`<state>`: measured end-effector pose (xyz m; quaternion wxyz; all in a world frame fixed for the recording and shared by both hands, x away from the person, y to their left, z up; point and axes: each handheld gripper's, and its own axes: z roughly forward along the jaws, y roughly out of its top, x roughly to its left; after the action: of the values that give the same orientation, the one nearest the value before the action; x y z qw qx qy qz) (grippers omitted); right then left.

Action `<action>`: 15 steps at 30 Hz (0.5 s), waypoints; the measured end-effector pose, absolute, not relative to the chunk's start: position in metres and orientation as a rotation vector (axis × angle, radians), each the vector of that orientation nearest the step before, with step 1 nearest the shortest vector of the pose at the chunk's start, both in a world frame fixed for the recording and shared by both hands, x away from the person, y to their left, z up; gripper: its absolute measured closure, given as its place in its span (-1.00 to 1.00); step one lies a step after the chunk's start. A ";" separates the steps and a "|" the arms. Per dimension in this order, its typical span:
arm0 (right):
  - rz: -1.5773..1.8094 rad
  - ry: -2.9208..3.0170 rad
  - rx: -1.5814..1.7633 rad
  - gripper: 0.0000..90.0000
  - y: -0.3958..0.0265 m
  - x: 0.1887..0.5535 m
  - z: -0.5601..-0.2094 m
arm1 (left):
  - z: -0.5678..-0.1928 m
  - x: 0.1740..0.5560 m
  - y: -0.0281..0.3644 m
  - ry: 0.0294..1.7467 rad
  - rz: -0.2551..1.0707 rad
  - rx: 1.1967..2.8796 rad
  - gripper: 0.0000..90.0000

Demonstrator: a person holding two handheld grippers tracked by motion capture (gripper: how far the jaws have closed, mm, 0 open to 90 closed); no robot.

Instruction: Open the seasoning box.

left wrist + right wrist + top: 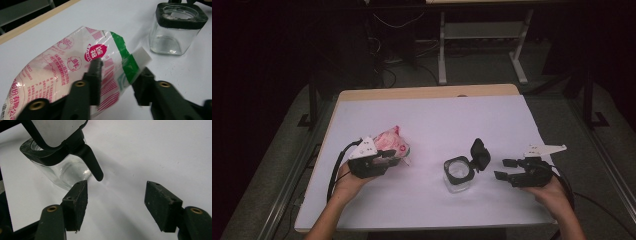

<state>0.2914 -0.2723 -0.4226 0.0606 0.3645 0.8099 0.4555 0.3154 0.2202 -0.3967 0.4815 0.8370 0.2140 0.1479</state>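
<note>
A pink-and-white printed plastic bag (393, 142) of white powder lies on the left of the white table (437, 110). My left gripper (389, 159) is shut on the end of it nearest the jar. In the left gripper view the bag (62, 67) sits between the two pads, by its green stripe and white strip; the gripper (120, 67) pinches that end. A square glass jar (458, 175) stands mid-table with its black hinged lid (480, 152) flipped up. My right gripper (504, 169) is open just right of it. In the right gripper view the jar (62, 172) stands ahead and left of the empty gripper (117, 192).
The table's wooden edge (427, 92) runs along the far side. Beyond it are a white desk frame (482, 35) and cables (387, 55) on the dark floor. Bare table surface stretches behind the jar and bag.
</note>
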 end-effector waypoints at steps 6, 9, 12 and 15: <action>1.377 2.453 1.105 -0.23 -0.272 0.292 -0.423 | -0.396 0.318 0.222 0.527 0.347 2.039 0.88; 1.377 2.453 1.105 -0.23 -0.272 0.292 -0.423 | -0.396 0.321 0.223 0.535 0.328 2.038 0.98; 1.381 2.450 1.112 -0.24 -0.273 0.291 -0.423 | -0.395 0.323 0.223 0.535 0.306 2.045 0.99; 1.385 2.443 1.114 -0.25 -0.274 0.291 -0.422 | -0.393 0.326 0.226 0.534 0.283 2.046 1.00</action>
<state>0.2907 -0.2735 -0.4221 0.0602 0.3680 0.8071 0.4577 0.3261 0.2256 -0.3932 0.4832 0.8397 0.2190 0.1162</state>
